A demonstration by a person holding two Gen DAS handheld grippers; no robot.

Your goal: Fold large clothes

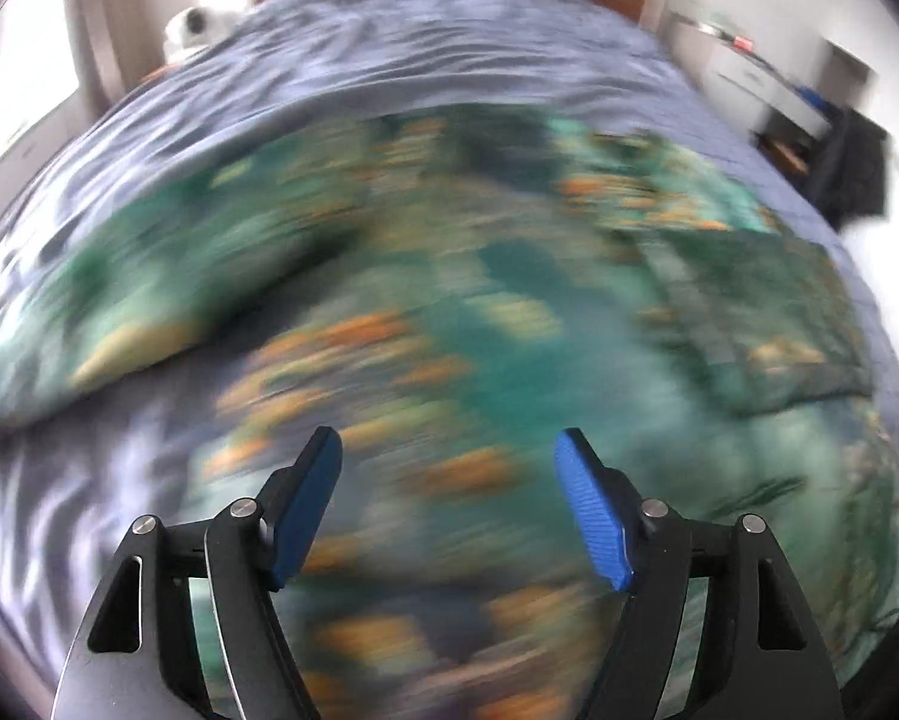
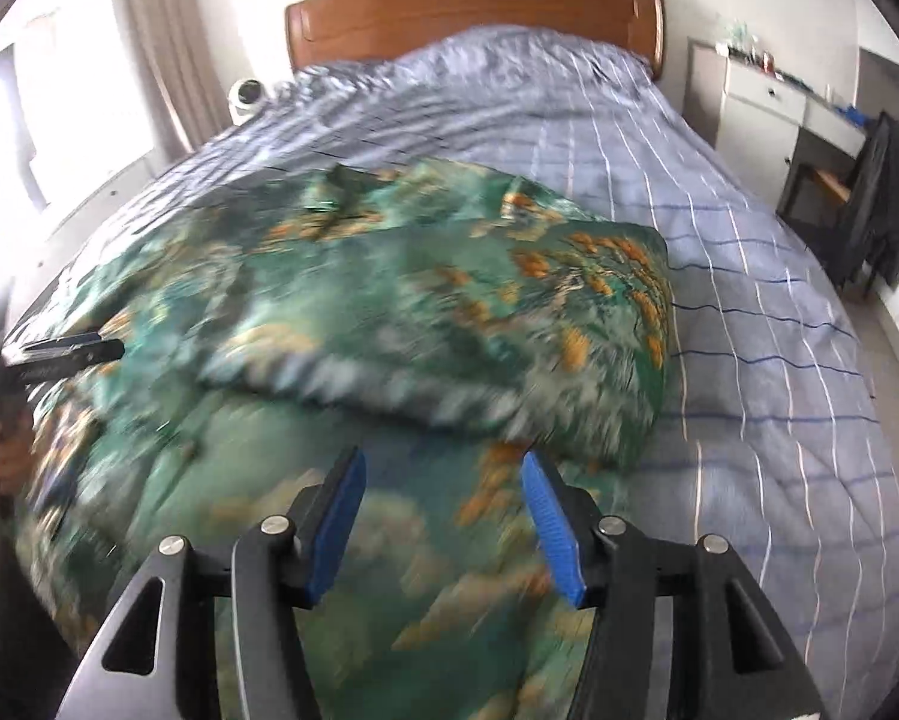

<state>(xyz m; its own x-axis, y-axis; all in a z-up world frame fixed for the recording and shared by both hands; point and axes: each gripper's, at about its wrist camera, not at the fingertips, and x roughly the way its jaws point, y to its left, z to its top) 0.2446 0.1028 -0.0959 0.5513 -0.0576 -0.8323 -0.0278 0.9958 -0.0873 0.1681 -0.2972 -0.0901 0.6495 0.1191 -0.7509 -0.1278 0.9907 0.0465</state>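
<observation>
A large green garment with orange and white print (image 2: 425,324) lies spread on the bed, its right part folded over into a thick flap (image 2: 539,300). It also fills the left wrist view (image 1: 449,312), blurred by motion. My left gripper (image 1: 448,450) is open and empty above the near part of the garment. It also shows at the left edge of the right wrist view (image 2: 65,351). My right gripper (image 2: 443,468) is open and empty above the garment's near edge, just before the folded flap.
The bed has a blue-grey checked cover (image 2: 749,312) and a wooden headboard (image 2: 473,6). A white round object (image 2: 248,93) sits at the bed's far left. A white desk (image 2: 779,102) and a chair with dark clothing (image 2: 881,192) stand to the right.
</observation>
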